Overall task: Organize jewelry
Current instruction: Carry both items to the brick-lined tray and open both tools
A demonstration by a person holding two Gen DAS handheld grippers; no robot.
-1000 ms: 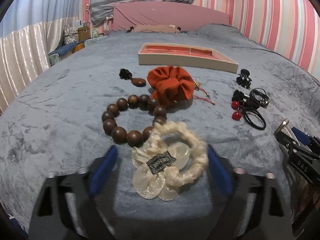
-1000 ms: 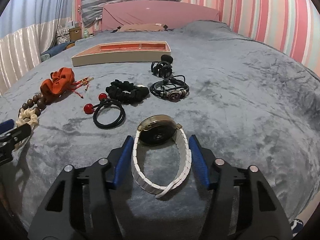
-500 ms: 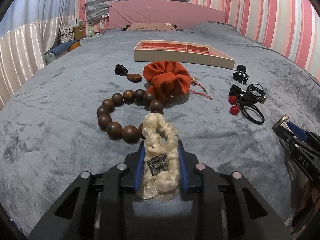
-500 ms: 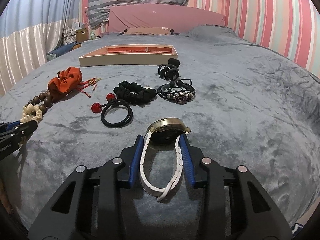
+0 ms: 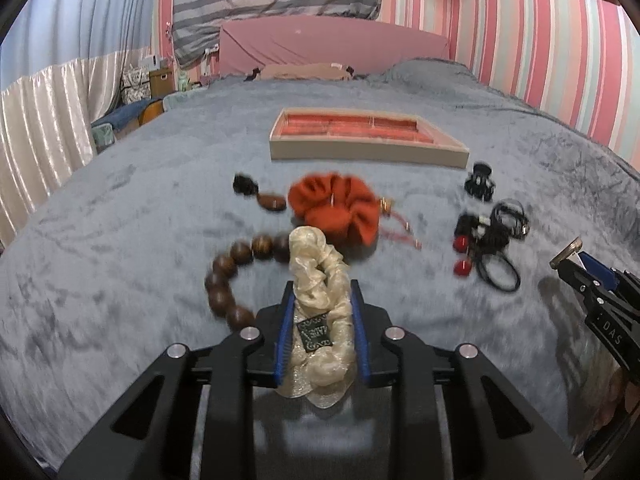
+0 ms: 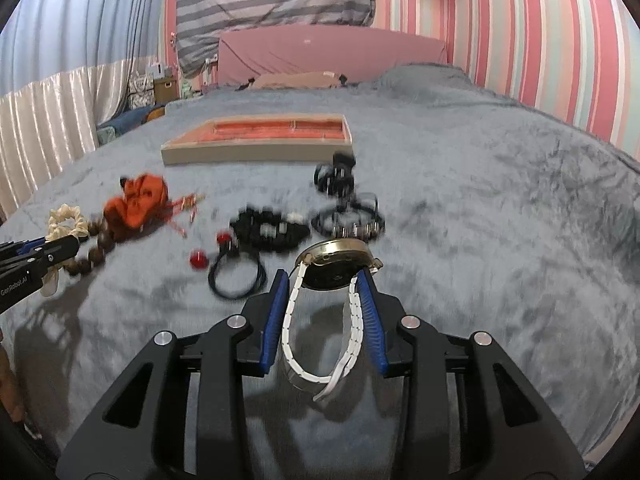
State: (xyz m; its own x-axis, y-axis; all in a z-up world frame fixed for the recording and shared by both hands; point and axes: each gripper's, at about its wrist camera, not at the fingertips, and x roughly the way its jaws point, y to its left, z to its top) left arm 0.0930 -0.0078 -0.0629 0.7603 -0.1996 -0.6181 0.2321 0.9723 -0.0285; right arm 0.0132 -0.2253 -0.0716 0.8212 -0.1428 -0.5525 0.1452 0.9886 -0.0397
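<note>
My left gripper point(image 5: 320, 300) is shut on a cream satin scrunchie point(image 5: 320, 280) and holds it just above the grey blanket. My right gripper point(image 6: 323, 280) is shut on a gold-faced watch point(image 6: 336, 264) with a white band and has it lifted off the blanket. A beige jewelry tray point(image 5: 360, 152) with an orange lining lies farther back; it also shows in the right wrist view point(image 6: 256, 152). A brown bead bracelet point(image 5: 232, 276) and an orange scrunchie point(image 5: 336, 208) lie ahead of the left gripper.
On the blanket lie a black hair tie with red balls point(image 6: 236, 276), a black scrunchie point(image 6: 272, 232), black cord bracelets point(image 6: 352, 224), a black claw clip point(image 6: 336, 176) and a dark pendant point(image 5: 272, 202). A pink headboard point(image 5: 332, 44) and striped pillow stand at the back.
Both grippers closed on their items, the left on the cream scrunchie and the right on the watch, and both have lifted them up off the blanket.
</note>
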